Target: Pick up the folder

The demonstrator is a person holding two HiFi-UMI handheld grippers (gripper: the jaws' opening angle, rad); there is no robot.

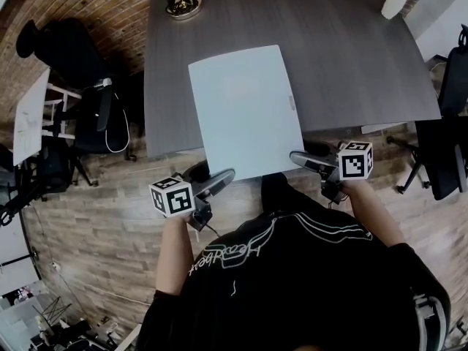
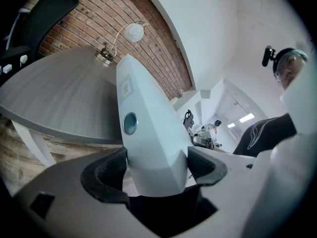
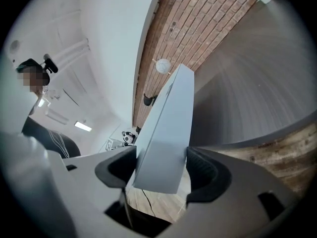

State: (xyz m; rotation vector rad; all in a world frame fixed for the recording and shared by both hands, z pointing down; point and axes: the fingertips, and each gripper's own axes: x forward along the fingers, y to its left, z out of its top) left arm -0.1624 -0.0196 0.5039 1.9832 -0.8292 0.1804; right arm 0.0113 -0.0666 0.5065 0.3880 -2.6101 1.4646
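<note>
A pale blue folder (image 1: 245, 112) lies partly over the near edge of the dark grey table (image 1: 344, 57), its near end hanging out past the edge. My left gripper (image 1: 219, 178) is shut on the folder's near left corner (image 2: 148, 148). My right gripper (image 1: 301, 159) is shut on its near right corner (image 3: 166, 143). In both gripper views the folder stands edge-on between the dark pads (image 2: 106, 175), reaching away over the table. A small clasp (image 1: 292, 102) shows on the folder's right side.
A round metal lamp base (image 1: 183, 6) sits at the table's far left corner and a white vase (image 1: 395, 2) at the far right. Black office chairs (image 1: 88, 112) stand left and right (image 1: 446, 145) of the table. A brick wall runs behind.
</note>
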